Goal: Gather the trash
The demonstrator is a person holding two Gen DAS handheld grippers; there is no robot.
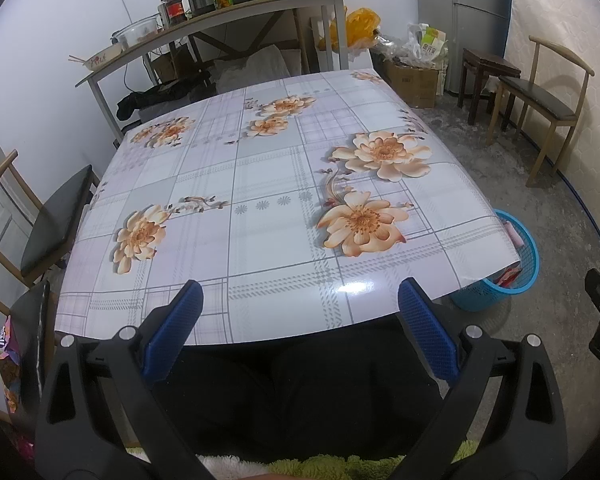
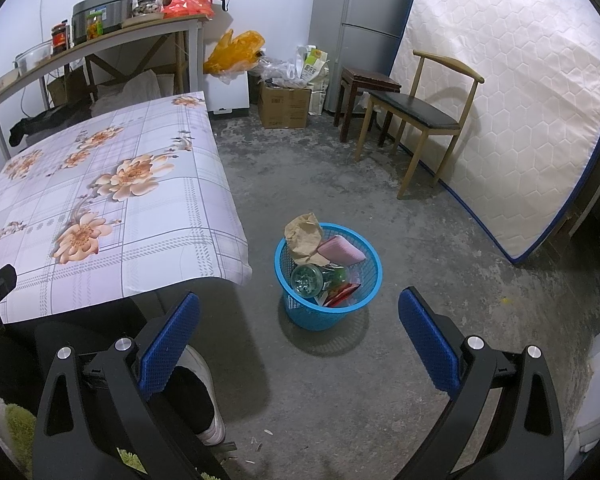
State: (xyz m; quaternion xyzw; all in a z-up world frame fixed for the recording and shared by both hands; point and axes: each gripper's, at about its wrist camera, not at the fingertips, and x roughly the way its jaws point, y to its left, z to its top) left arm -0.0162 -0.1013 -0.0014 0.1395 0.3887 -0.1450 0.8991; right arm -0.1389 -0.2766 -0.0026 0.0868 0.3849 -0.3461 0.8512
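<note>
Both claws released and holding nothing: left gripper [image 1: 298, 312] over table [image 1: 260, 184] edge, right gripper [image 2: 300, 320] above blue bin [image 2: 300, 312] holding trash [image 2: 306, 238].

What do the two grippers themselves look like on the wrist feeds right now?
Both look alike. The left gripper and the right gripper each have two blue fingers with a fine mesh-textured pad face, mounted on black, angular plastic linkage arms with triangular cut-outs. Round silver bolt heads mark the pivots. No cables or sleeves show.
</note>
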